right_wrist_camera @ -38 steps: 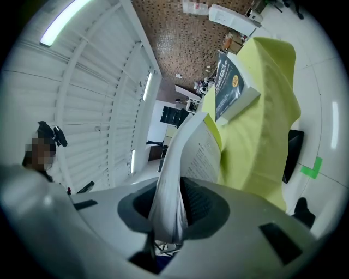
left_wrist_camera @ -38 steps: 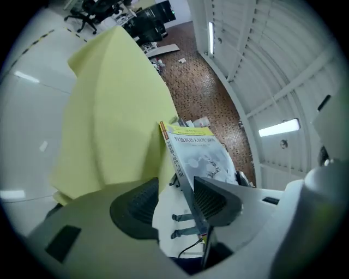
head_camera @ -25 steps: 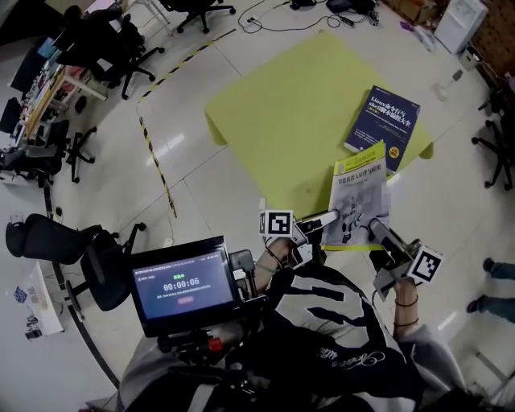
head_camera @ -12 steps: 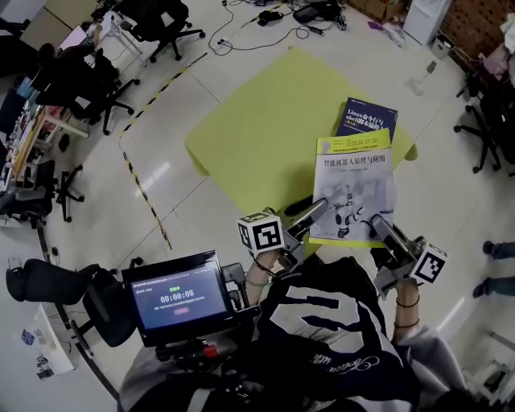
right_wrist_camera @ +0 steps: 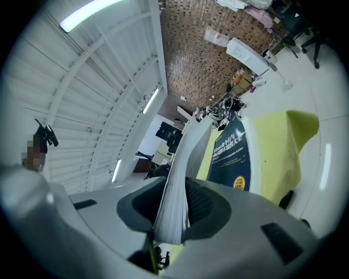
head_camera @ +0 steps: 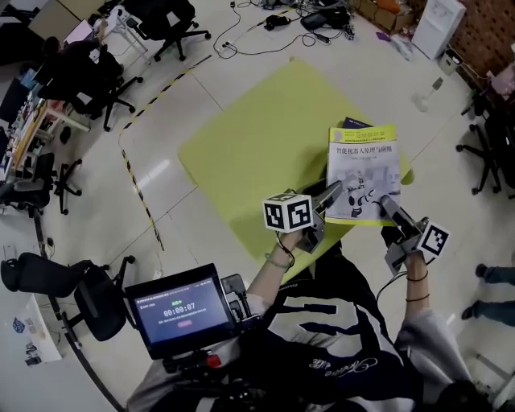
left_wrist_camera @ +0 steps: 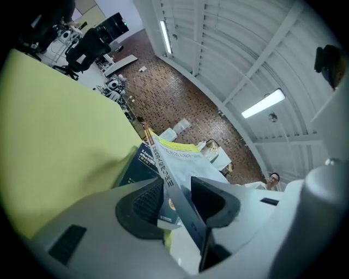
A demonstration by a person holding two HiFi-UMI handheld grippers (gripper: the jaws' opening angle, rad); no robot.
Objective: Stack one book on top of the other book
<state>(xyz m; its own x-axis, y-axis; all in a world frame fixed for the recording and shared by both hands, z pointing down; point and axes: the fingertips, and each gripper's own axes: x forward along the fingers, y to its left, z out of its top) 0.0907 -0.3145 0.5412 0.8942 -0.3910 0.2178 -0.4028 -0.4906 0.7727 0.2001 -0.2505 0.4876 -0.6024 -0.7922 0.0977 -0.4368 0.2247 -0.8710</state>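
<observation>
A white book with a yellow top band [head_camera: 362, 173] hangs flat over the far right corner of the yellow-green table [head_camera: 249, 153]. It covers nearly all of the dark blue book [head_camera: 354, 123], of which one corner shows. My left gripper [head_camera: 331, 193] is shut on the white book's near left corner; in the left gripper view the spine [left_wrist_camera: 180, 158] runs slantwise between the jaws, with the blue book [left_wrist_camera: 139, 163] beneath. My right gripper [head_camera: 385, 203] grips the near right corner. Its jaws are opening slightly, with the pages [right_wrist_camera: 188, 158] still pressed between the pads, above the blue book [right_wrist_camera: 232, 155].
Office chairs [head_camera: 161, 20] stand on the floor at the upper left, beside a strip of black-and-yellow tape [head_camera: 137, 185]. A small screen [head_camera: 181, 310] is mounted at the person's chest. Someone's legs [head_camera: 491, 278] show at the right edge, and cables lie beyond the table.
Both grippers have carried the white book away from the person and over the blue book, which was in plain view and is now almost hidden. The left gripper has rolled.
</observation>
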